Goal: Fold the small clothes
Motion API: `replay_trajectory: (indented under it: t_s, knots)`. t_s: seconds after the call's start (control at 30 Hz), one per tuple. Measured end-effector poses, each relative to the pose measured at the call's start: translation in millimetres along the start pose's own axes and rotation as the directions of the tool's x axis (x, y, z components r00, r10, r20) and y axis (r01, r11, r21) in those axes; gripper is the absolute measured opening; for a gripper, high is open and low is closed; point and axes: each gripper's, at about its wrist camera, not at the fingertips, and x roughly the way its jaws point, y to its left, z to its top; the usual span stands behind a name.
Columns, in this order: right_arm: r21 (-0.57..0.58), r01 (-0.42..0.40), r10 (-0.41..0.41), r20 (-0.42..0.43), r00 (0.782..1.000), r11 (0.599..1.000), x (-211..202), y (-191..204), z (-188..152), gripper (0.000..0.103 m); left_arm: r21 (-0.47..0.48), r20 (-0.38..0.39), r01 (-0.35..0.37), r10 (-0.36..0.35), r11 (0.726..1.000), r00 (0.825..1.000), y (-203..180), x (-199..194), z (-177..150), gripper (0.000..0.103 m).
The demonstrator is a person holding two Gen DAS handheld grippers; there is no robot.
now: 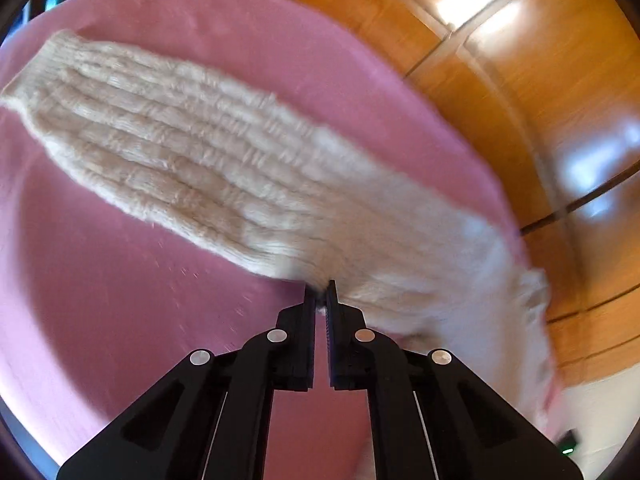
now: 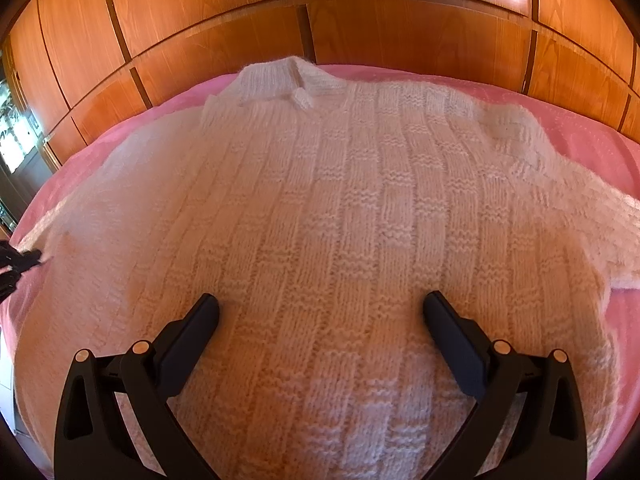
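A cream knitted sweater [image 2: 344,216] lies flat on a pink bedspread [image 2: 592,136], collar at the far side. My right gripper [image 2: 320,308] is open above the sweater's lower body, fingers wide apart and empty. My left gripper [image 1: 321,294] is shut on the sweater's left sleeve [image 1: 192,148] near the armpit; the sleeve stretches away to the upper left, blurred by motion. The left gripper also shows at the left edge of the right wrist view [image 2: 24,260], at the sweater's side.
Glossy wooden wardrobe panels [image 2: 320,12] stand right behind the bed. The pink bedspread's [image 1: 100,300] edge runs along the wardrobe. A glimpse of a window or shelf [image 2: 16,136] shows at far left.
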Motion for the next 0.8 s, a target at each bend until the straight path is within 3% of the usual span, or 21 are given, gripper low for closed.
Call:
replay_trajectory:
  t_s: [0.07, 0.13, 0.17, 0.27, 0.33, 0.43, 0.53, 0.63, 0.73, 0.8]
  knots:
    - [0.002, -0.003, 0.003, 0.002, 1.0, 1.0, -1, -1, -1, 0.101, 0.007, -0.002, -0.004, 0.004, 1.0, 1.0, -2, 5, 1, 0.005]
    - [0.004, -0.005, 0.005, 0.004, 1.0, 1.0, -2, -1, -1, 0.101, 0.06, 0.039, -0.065, 0.063, 0.996, 0.997, -14, -6, -6, 0.022]
    - [0.005, -0.005, 0.005, 0.004, 1.0, 1.0, -2, -1, -1, 0.101, 0.069, 0.058, -0.08, 0.076, 0.994, 0.995, -18, -12, -10, 0.025]
    - [0.005, -0.005, 0.005, 0.004, 1.0, 1.0, -3, -1, -1, 0.101, 0.2, 0.113, -0.035, 0.012, 0.979, 0.993, -39, -42, -42, 0.028]
    - [0.004, -0.004, 0.004, 0.003, 1.0, 1.0, -3, -1, -1, 0.101, 0.342, 0.116, -0.017, -0.024, 0.939, 0.993, -61, -55, -74, 0.027]
    - [0.009, -0.019, 0.019, 0.005, 1.0, 1.0, -8, -2, -3, 0.101, 0.459, 0.045, 0.079, -0.112, 0.885, 0.993, -80, -62, -113, 0.027]
    - [0.009, -0.031, 0.031, 0.007, 1.0, 0.999, -21, -8, -10, 0.101, 0.541, -0.05, 0.095, -0.081, 0.835, 0.995, -85, -50, -156, 0.027]
    - [-0.066, 0.009, -0.008, 0.017, 1.0, 0.998, -43, -11, -31, 0.101, 0.562, -0.017, 0.065, -0.067, 0.825, 0.998, -73, -47, -167, 0.027]
    - [-0.107, 0.046, -0.044, 0.025, 0.999, 0.993, -71, -27, -61, 0.101, 0.514, -0.036, 0.087, -0.08, 0.853, 0.996, -65, -55, -165, 0.027]
    - [-0.106, 0.062, -0.061, 0.007, 0.998, 0.992, -84, -40, -78, 0.101, 0.51, -0.034, 0.079, -0.072, 0.857, 0.997, -68, -56, -164, 0.027]
